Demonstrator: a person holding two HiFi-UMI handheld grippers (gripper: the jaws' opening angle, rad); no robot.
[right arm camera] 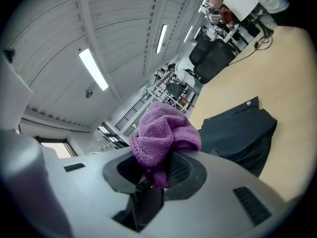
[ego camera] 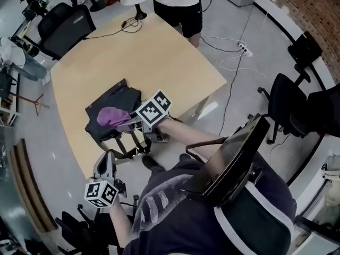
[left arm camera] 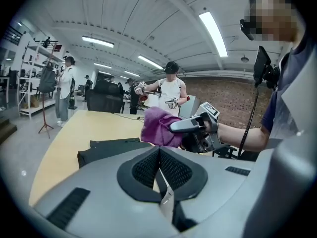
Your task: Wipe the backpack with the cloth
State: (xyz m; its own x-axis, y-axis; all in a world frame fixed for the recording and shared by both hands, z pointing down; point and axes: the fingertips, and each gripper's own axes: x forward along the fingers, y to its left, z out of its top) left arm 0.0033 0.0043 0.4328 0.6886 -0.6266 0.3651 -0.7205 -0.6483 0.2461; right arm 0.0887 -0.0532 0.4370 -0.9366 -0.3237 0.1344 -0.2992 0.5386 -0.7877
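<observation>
A black backpack [ego camera: 114,110] lies flat near the front edge of the wooden table [ego camera: 138,57]; it also shows as the backpack [right arm camera: 242,133] and the backpack [left arm camera: 111,148]. My right gripper [ego camera: 127,122] is shut on a bunched purple cloth [ego camera: 110,117], held just above the backpack's near side. That cloth [right arm camera: 163,135] fills the right gripper's jaws [right arm camera: 156,172]. The cloth [left arm camera: 158,128] hangs ahead in the left gripper view. My left gripper [ego camera: 104,166] sits below the table edge, shut and empty, its jaws [left arm camera: 159,170] pressed together.
Backpack straps [ego camera: 125,145] dangle over the table's front edge. A black office chair [ego camera: 66,25] stands at the far left corner, more chairs [ego camera: 297,94] to the right. A person [ego camera: 178,4] stands at the far side. Cables [ego camera: 234,52] run across the floor.
</observation>
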